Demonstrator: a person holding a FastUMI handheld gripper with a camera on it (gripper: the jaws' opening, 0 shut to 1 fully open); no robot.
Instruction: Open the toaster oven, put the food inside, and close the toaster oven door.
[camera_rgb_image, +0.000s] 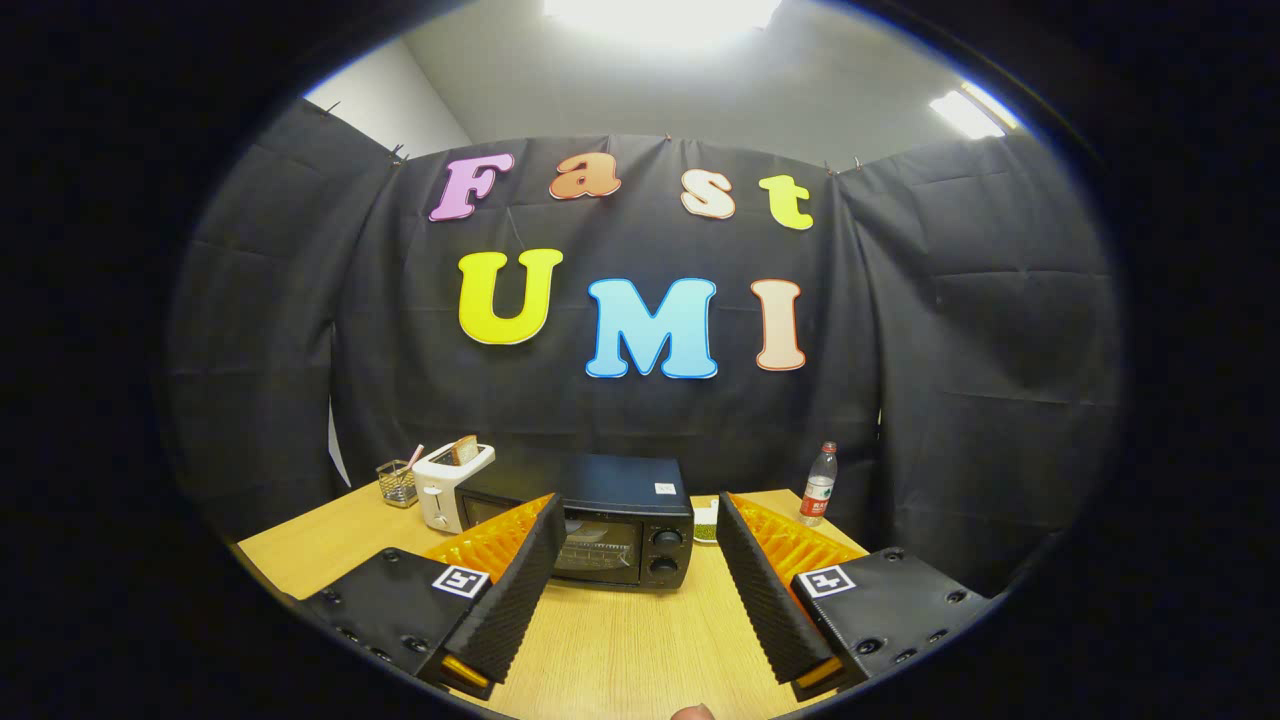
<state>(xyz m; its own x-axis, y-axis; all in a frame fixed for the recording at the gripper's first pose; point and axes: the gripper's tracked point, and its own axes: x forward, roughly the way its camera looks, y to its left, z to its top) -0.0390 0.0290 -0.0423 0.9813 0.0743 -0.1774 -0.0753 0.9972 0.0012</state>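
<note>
**A:** Where does the gripper (633, 580) stand, and what state is it in?

**B:** It hangs above the wooden table (620, 650) with its two fingers (520, 590) spread wide apart. Nothing lies between them; the tool is released and grasps no object.

**A:** Where is the toaster oven (615, 520)?

**B:** It sits on the table just beyond the fingertips, framed by the gap between the two fingers. It is a black box with a glass door (598, 548) facing the gripper and two knobs (666, 550) stacked at its right side. The door is closed. The left finger overlaps the oven's left front corner in the view, though whether it touches cannot be told.

**A:** And the food?

**B:** A small dish holding something green (706, 522) rests just to the right of the oven, partly hidden behind the right finger.

**A:** What else stands on the table?

**B:** To the left of the oven is a white slot toaster (447, 487) with a slice of bread (464, 449) standing upright in it. Left of that, a wire basket (397, 483). At the far right rear corner, well apart from the oven, a clear plastic bottle (819, 485) stands upright.
</note>
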